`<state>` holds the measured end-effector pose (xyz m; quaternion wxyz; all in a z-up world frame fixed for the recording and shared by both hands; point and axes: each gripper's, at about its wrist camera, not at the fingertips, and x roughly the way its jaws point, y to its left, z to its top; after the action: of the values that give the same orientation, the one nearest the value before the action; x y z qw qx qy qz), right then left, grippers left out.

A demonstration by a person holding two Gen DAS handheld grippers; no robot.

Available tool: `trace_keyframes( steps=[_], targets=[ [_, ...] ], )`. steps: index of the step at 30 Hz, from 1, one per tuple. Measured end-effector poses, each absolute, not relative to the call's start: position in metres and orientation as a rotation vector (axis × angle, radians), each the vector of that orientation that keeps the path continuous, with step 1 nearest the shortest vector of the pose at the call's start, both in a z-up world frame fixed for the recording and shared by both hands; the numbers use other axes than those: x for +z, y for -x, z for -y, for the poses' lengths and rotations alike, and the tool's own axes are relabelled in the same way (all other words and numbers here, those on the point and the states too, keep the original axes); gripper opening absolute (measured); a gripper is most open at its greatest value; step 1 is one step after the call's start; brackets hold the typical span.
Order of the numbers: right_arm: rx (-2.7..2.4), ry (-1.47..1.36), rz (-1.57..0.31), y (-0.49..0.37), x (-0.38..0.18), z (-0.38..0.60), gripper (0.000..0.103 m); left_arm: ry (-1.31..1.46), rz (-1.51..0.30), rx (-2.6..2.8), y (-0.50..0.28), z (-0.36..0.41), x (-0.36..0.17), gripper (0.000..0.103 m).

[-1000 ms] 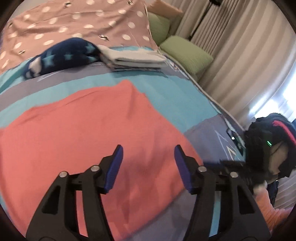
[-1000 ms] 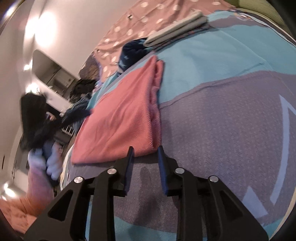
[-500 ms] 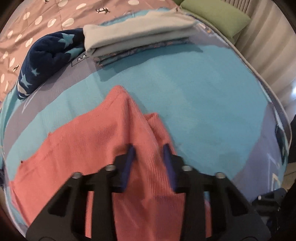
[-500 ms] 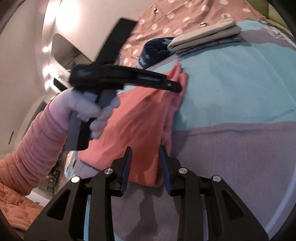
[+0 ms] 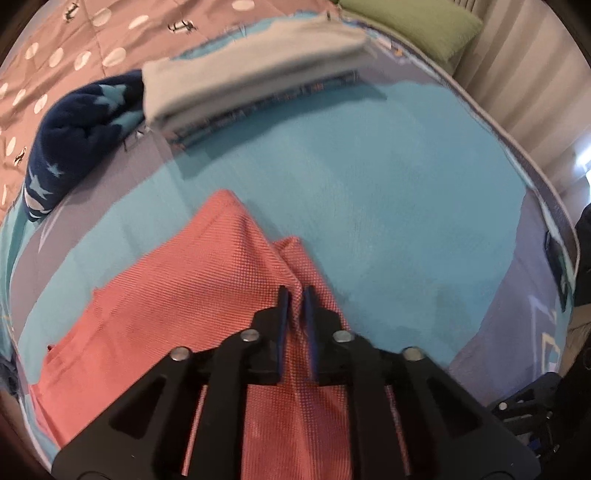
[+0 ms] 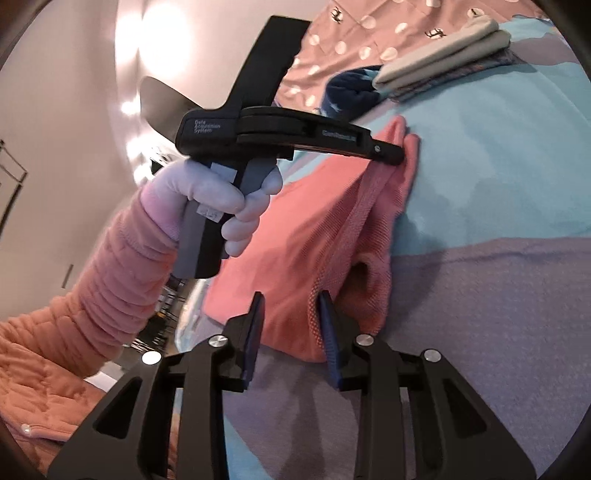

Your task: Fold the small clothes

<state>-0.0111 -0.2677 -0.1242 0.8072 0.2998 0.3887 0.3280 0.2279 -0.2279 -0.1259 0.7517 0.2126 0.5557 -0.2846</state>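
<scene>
A coral-red knit garment [image 5: 177,295] lies on the blue and grey bed cover [image 5: 369,177]. My left gripper [image 5: 296,295] is shut on a raised ridge of the garment near its far right edge. In the right wrist view the left gripper [image 6: 388,153] shows from the side, pinching the garment's far corner [image 6: 406,147]. My right gripper [image 6: 290,306] is at the near edge of the same garment [image 6: 295,229], jaws apart around the lifted hem, with cloth between the fingers.
A stack of folded pale and patterned clothes [image 5: 251,77] sits at the far side, with a rolled navy star-print item [image 5: 74,136] to its left. A pink dotted quilt [image 5: 74,44] and a green pillow [image 5: 413,26] lie behind. Curtains hang on the right.
My left gripper moved over the garment and closed on a fold of it. My right gripper advanced until the garment's near hem sits between its fingers, and its jaws widened slightly.
</scene>
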Motion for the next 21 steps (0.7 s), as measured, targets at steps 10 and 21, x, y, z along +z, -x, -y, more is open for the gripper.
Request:
trace_keyframes(
  steps=[10, 21],
  targets=[
    [0.641, -0.603, -0.876, 0.015, -0.132, 0.260, 0.034, -0.655, -1.195, -0.538, -0.237, 0.264, -0.140, 0.009],
    [0.867, -0.453, -0.985, 0.019, -0.130, 0.235, 0.040, -0.519, -1.240, -0.530, -0.253, 0.256, -0.134, 0.007]
  ],
)
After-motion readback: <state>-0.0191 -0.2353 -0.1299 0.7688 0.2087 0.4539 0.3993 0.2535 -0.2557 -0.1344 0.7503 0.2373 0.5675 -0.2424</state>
